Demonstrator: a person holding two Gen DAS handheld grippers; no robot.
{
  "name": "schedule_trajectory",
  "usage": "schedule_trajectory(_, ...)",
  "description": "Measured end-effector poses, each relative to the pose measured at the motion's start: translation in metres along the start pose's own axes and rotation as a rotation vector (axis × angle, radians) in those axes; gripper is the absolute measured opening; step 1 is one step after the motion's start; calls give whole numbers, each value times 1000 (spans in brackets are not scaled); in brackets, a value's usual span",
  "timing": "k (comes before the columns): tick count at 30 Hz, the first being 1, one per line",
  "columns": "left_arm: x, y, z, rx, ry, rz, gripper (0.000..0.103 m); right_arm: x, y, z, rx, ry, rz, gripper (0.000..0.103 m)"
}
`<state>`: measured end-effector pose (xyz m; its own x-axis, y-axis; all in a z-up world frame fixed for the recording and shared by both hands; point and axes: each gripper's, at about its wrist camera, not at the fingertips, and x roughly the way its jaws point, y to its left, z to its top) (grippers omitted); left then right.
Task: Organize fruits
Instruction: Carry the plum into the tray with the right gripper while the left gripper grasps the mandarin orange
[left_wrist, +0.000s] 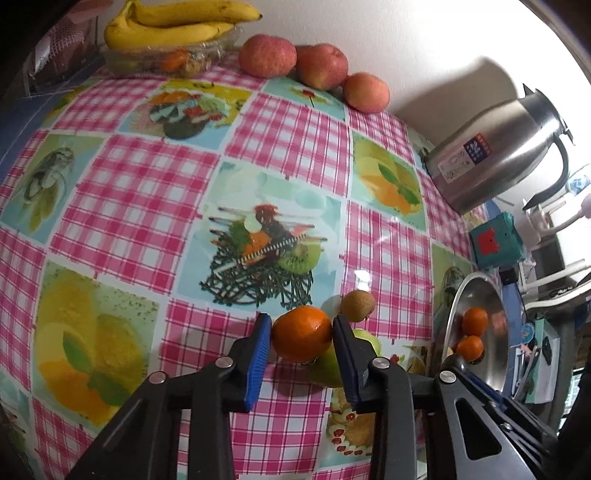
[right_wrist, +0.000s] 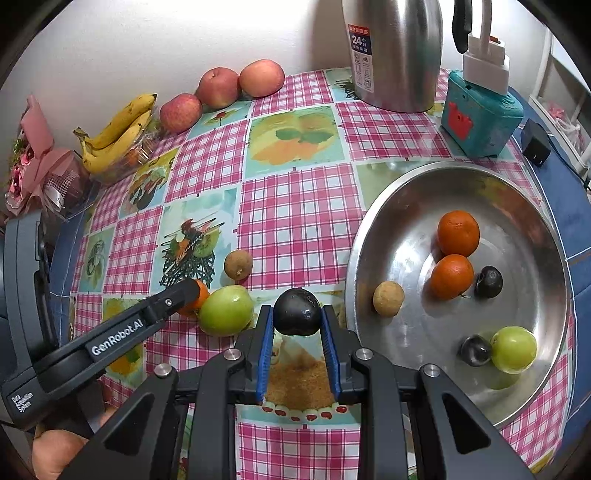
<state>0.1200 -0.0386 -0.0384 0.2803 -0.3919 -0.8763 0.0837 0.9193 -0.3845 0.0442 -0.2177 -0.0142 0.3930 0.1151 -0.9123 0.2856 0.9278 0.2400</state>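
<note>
Left gripper (left_wrist: 302, 334): blue ribbed pads closed on a smooth, round tangerine (left_wrist: 301, 333), held at the fingertips; a green fruit (right_wrist: 226, 310) lies just right of the fingers, a brown longan (left_wrist: 357, 305) just beyond. Right gripper (right_wrist: 296, 314): pads pinch a glossy dark plum (right_wrist: 296, 312) at the tips. The steel bowl (right_wrist: 373, 229), already holding fruit, lies right of both grippers, nearer the right one. Neither round fruit has a long axis; both carries likely run rightward.

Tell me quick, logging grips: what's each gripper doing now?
Left gripper: closed on the orange.
Right gripper: closed on the dark plum.
</note>
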Motion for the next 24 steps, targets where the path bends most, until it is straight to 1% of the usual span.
schedule_trajectory(8,-23,0,6,-15,-64,-9,37,-3,-10,2,20,-9,-6,26)
schedule_trajectory(14,-37,-12,5,12,-96,-22,37,-11,-32,7,73,-32,-30,26)
schedule_trajectory(19,-43,-35,-2,70,-106,-33,37,-20,-57,6,130,-60,-79,26)
schedule_trajectory(24,-41,-72,-17,172,-92,-53,37,-29,-84,4,187,-85,-133,26)
